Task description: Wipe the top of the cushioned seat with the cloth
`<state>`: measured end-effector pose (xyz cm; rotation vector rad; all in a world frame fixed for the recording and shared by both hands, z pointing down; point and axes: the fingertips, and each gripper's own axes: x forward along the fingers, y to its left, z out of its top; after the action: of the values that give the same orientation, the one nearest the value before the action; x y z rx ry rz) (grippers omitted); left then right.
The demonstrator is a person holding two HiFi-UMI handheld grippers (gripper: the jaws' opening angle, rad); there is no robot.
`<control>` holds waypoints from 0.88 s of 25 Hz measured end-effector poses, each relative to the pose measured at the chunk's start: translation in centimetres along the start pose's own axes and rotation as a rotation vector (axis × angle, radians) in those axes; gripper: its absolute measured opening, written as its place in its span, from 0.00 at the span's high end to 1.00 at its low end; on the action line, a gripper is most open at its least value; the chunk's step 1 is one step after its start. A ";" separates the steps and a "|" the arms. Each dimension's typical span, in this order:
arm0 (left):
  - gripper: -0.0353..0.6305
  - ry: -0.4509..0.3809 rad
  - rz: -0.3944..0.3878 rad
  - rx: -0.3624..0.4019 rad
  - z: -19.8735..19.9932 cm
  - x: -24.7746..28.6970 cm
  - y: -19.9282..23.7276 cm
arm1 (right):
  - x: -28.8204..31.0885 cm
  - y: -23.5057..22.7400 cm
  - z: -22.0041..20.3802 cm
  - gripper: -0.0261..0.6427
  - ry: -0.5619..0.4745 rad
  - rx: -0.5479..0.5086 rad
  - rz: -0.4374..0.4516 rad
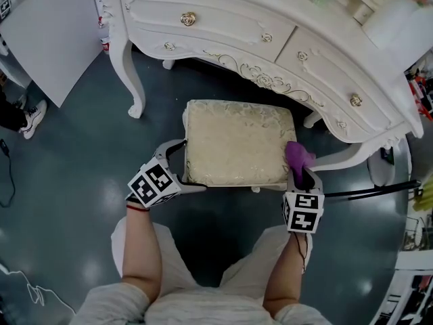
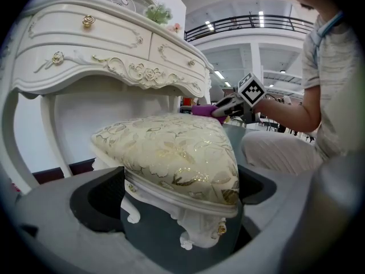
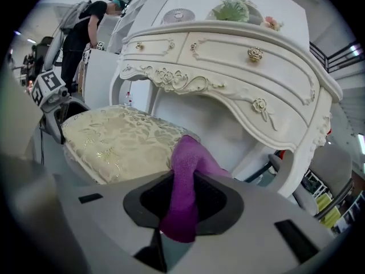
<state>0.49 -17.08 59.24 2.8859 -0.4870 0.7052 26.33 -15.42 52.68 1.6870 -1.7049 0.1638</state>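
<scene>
Purple cloth (image 3: 188,158) half hidden in R gripper (image 3: 182,201).

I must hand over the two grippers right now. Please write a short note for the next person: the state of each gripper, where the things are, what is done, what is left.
Left gripper: open, jaws apart round the near left corner of the cushioned seat; I cannot tell whether they press it.
Right gripper: shut on the purple cloth, which is at the seat's near right corner.
Done: the cloth is in the gripper and at the seat.
Left: wipe across the whole top, probably from right to left; the top shows no sign of a wiped part.
</scene>
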 end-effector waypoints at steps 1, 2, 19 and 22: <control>0.06 -0.001 0.000 0.000 0.0 0.0 0.0 | 0.0 0.1 0.0 0.83 0.003 -0.013 -0.007; 0.06 -0.001 0.001 0.000 0.0 0.0 0.0 | 0.0 0.2 0.0 0.83 0.004 -0.021 -0.011; 0.06 0.000 0.001 -0.002 0.0 0.0 -0.1 | -0.5 3.8 1.6 0.83 -0.020 -0.030 0.078; 0.06 0.000 0.001 -0.001 0.0 0.0 0.0 | -0.7 5.0 2.1 0.83 -0.034 -0.020 0.112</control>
<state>0.52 -17.05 59.21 2.8855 -0.4884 0.7043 20.89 -15.35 52.64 1.5887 -1.8217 0.1700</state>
